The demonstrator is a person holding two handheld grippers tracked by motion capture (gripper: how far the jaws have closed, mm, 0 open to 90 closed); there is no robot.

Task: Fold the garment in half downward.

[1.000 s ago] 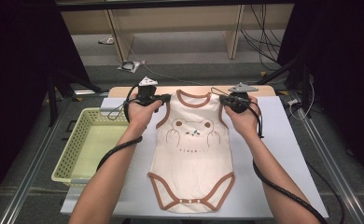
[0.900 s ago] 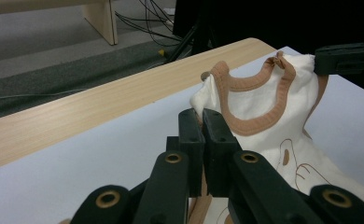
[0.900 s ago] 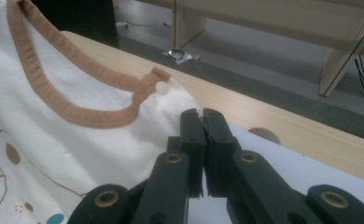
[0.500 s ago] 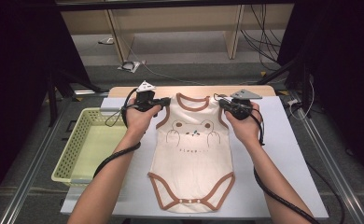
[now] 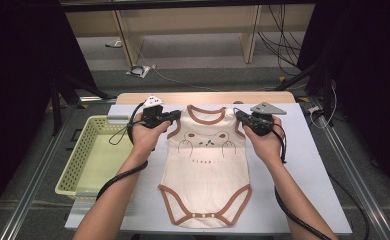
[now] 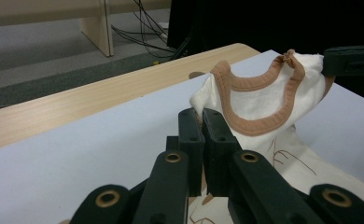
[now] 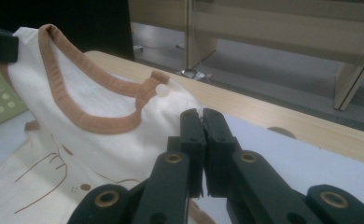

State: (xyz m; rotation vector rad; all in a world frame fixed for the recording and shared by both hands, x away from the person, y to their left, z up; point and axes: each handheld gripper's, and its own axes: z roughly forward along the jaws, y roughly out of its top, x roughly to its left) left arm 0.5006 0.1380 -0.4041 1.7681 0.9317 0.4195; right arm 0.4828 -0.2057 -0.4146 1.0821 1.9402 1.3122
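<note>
A cream baby bodysuit [image 5: 208, 165] with brown trim and a bear drawing lies on the white table [image 5: 308, 165], neck end far from me. My left gripper [image 5: 175, 116] is shut on its left shoulder, and my right gripper [image 5: 239, 116] is shut on its right shoulder. In the left gripper view the closed jaws of the left gripper [image 6: 201, 114] pinch cream cloth beside the raised neckline [image 6: 259, 126], with the right gripper [image 6: 353, 60] beyond it. In the right gripper view the right gripper [image 7: 199, 114] pinches the bodysuit [image 7: 77, 107] near a snap button [image 7: 161, 90].
A yellow-green plastic basket [image 5: 90, 155] stands at the table's left edge, close to my left forearm. A wooden strip [image 5: 203, 97] runs along the table's far edge, and beyond it are a grey floor and cables [image 5: 148, 70]. Bare table lies to the bodysuit's right.
Both hands have drawn a little toward me and slightly down with the bodysuit's shoulders in their jaws. The neck end has followed, while the bottom hem stays in place.
</note>
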